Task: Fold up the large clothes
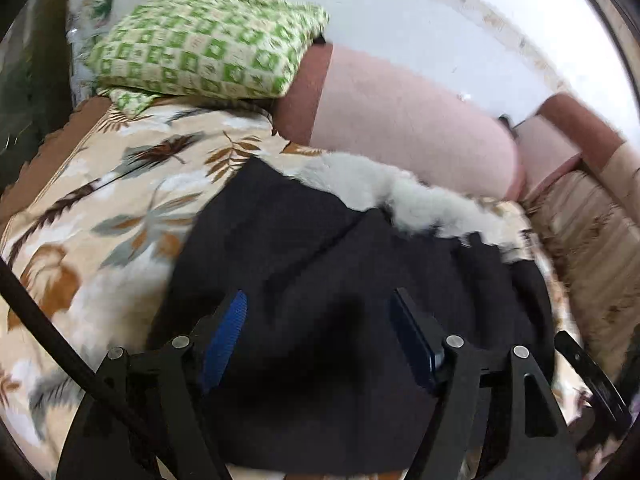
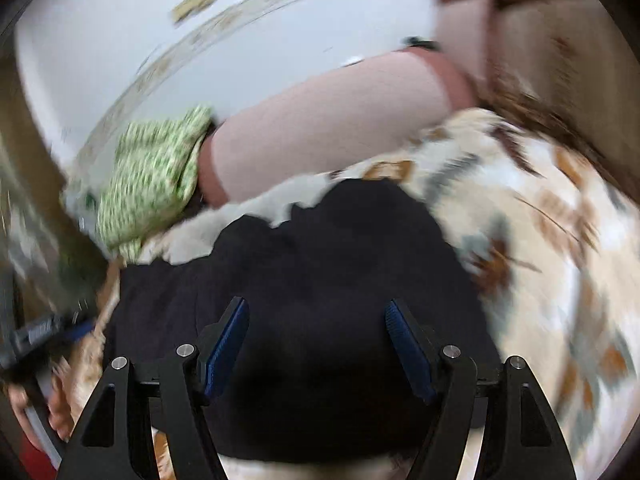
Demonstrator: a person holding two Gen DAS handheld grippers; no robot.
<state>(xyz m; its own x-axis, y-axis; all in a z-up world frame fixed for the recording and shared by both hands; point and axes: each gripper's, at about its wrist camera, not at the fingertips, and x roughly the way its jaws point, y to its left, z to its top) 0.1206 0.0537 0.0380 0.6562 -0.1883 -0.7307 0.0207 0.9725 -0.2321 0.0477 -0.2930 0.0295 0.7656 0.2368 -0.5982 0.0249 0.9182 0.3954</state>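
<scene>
A large black garment (image 1: 328, 264) with a white fur trim (image 1: 384, 196) along its far edge lies on a bed covered by a leaf-patterned sheet (image 1: 104, 208). My left gripper (image 1: 320, 312) hovers over the near part of the black cloth, jaws wide apart, nothing between the blue pads. In the right wrist view the same black garment (image 2: 320, 256) and its fur trim (image 2: 256, 212) lie below my right gripper (image 2: 316, 316), which is also open and empty. This view is motion-blurred.
A green checked pillow (image 1: 208, 40) and a pink bolster (image 1: 400, 120) lie at the head of the bed against a pale wall. A second pink cushion (image 1: 548, 144) sits to the right. The left gripper's body (image 2: 36, 336) shows at the right view's left edge.
</scene>
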